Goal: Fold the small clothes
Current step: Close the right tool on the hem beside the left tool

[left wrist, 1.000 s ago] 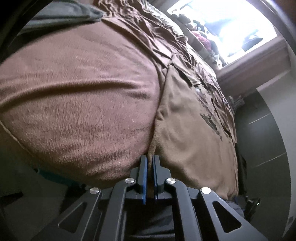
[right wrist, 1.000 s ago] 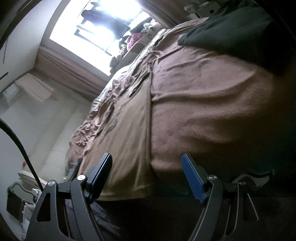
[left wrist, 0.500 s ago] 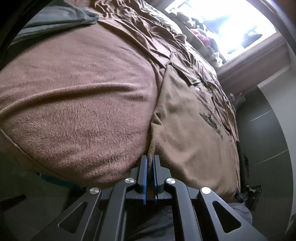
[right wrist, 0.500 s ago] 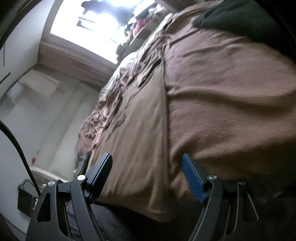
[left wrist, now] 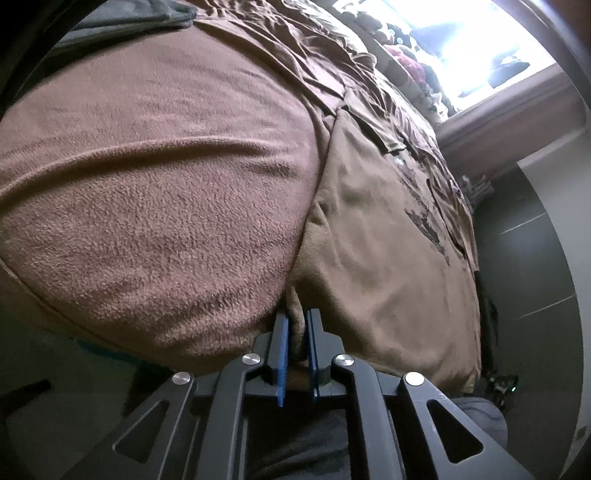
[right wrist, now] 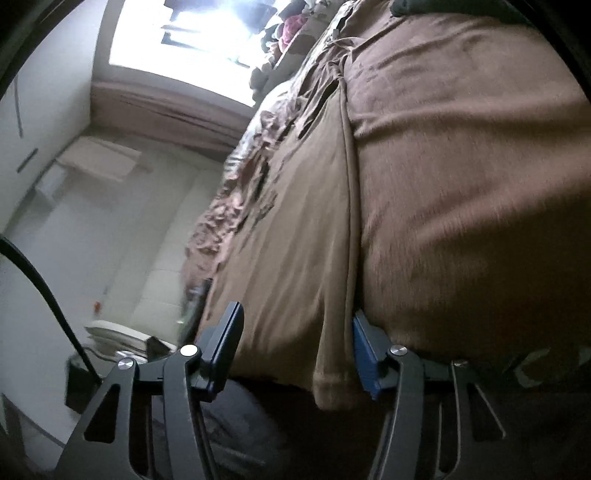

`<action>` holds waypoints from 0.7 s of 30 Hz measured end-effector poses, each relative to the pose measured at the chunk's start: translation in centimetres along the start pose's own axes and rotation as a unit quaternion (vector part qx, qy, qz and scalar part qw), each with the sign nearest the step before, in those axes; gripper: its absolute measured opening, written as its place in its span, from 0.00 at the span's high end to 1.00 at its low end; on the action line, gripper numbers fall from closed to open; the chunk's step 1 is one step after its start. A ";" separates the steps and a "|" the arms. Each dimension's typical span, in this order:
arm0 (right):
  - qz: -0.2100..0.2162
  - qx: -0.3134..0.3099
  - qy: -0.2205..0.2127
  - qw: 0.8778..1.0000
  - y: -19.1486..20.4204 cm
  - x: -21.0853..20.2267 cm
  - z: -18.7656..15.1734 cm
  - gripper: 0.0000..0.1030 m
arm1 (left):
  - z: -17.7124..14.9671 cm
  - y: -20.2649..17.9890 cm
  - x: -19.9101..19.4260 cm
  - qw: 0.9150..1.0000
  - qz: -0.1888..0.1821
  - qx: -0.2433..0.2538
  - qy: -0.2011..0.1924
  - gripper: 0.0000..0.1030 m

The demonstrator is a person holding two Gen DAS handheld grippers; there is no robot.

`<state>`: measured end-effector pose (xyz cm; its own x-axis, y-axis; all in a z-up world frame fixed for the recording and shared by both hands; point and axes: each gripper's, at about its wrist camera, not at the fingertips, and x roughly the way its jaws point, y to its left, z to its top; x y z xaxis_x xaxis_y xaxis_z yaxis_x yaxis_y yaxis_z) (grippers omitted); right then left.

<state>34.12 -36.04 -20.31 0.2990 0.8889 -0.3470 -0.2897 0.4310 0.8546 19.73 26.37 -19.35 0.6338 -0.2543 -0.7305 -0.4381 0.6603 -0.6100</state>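
A tan T-shirt with a dark print lies flat on a brown fleece blanket on a bed. My left gripper is shut on the shirt's near corner, with tan cloth pinched between the blue pads. In the right wrist view the same shirt lies on the blanket. My right gripper is open, with the shirt's near hem corner hanging between its fingers. The right finger is close against the hem; I cannot tell whether it touches.
Crumpled brown clothes lie further up the bed toward a bright window. A dark grey garment lies at the far left of the bed. A dark wardrobe stands to the right. White walls and a stack of books are left of the bed.
The right gripper has moved in toward the shirt's hem, which now hangs between its open fingers. The left gripper stays shut on its corner and has drawn the cloth slightly.
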 end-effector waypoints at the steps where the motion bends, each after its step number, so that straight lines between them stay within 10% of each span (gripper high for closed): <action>1: 0.010 0.004 -0.004 1.000 -0.3 0.0 -0.3 0.47 | 0.0 0.1 0.0 1.000 -0.002 -0.001 0.000 0.92; 11: 0.058 0.048 -0.047 0.996 -3.4 1.2 -2.3 0.48 | 0.0 0.4 0.1 1.000 -0.009 -0.009 -0.002 0.91; 21: -0.041 0.036 -0.077 0.996 -0.1 2.0 -1.4 0.90 | 0.3 0.7 0.3 0.999 -0.024 -0.023 -0.002 0.82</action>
<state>33.45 -34.10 -21.63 0.4568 0.8147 -0.3573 -0.1947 0.4835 0.8534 19.82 27.02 -19.90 0.6568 -0.2825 -0.6991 -0.4359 0.6142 -0.6578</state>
